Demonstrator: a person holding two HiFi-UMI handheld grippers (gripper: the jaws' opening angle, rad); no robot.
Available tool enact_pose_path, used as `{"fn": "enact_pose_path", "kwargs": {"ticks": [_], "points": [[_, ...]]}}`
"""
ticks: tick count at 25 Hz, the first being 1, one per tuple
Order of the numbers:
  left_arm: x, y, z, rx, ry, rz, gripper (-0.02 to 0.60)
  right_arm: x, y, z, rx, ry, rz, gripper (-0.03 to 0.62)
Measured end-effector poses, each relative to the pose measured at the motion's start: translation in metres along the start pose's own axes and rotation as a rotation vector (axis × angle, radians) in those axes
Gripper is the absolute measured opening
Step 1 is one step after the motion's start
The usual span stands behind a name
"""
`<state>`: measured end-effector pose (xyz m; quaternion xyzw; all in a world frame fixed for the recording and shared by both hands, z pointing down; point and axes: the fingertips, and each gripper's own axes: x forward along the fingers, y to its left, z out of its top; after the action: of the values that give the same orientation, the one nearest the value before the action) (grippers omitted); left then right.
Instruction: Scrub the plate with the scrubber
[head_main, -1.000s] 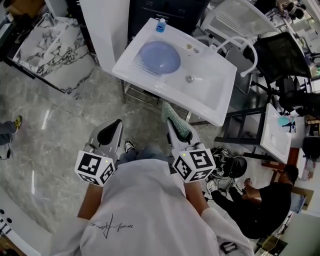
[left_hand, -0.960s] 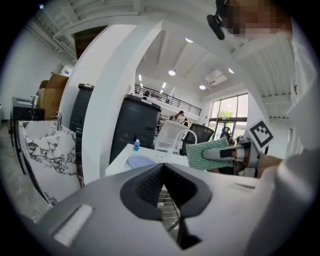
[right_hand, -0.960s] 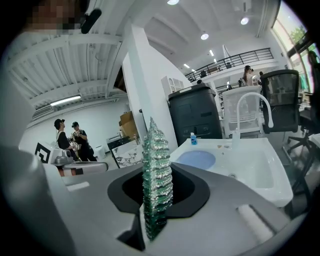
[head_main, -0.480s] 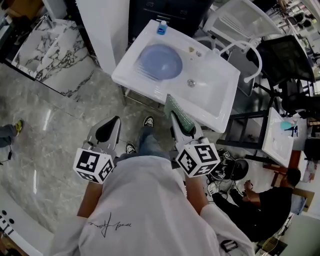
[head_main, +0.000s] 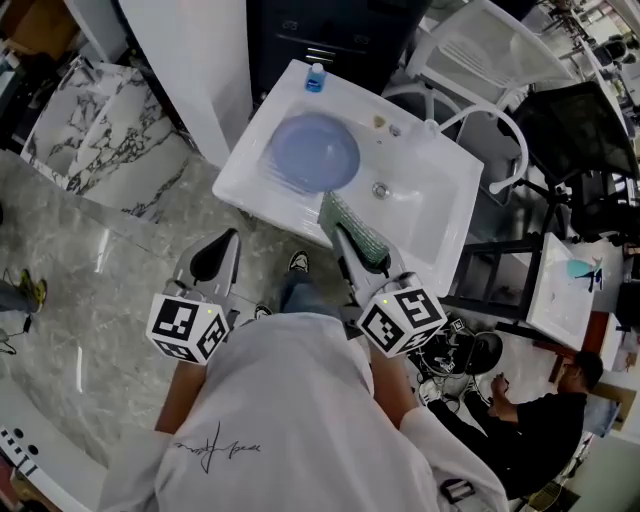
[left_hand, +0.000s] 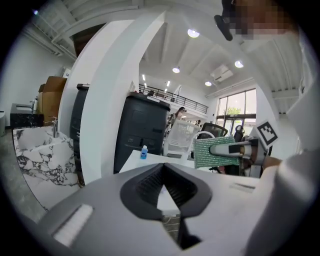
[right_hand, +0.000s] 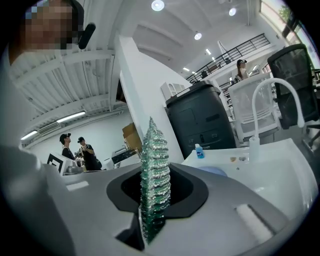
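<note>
Right hand-held gripper (head_main: 343, 240) clamps the green scrubber (head_main: 358, 236), now carried over the sink's (head_main: 440, 205) near rim as the person closes in. The blue plate (head_main: 315, 152) lies just ahead, unscrubbed. Left hand-held gripper (head_main: 224, 248) hangs closed and empty.

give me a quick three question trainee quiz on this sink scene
1. True or false: the round blue plate lies in the white sink, apart from the green mesh scrubber.
2. Fill in: the left gripper has its jaws ____, with nothing between them.
3. The scrubber is clamped by: A) the left gripper, B) the right gripper, C) neither.

Key: 1 true; 2 shut; 3 B.
</note>
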<state>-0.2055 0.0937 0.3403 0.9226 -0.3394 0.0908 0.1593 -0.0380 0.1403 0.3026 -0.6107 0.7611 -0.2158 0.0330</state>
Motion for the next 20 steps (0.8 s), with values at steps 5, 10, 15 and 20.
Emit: {"fn": "enact_pose_path", "kwargs": {"ticks": [5,10,15,20], "points": [[0.04,0.003,0.016,0.016,0.014,0.001,0.046,0.022,-0.028,0.016,0.027,-0.009,0.026,0.057],[0.079,0.002,0.026,0.019,0.028,0.014,0.046,0.034,-0.059,0.029,0.044,-0.009,0.035,0.057],[0.112,-0.002,0.028,-0.007,0.041,0.013,0.046,0.042,-0.089,0.038,0.053,-0.009,0.039,0.057],[0.137,-0.008,0.021,-0.019,0.061,0.015,0.046,0.049,-0.112,0.038,0.059,0.011,0.048,0.057]]}}
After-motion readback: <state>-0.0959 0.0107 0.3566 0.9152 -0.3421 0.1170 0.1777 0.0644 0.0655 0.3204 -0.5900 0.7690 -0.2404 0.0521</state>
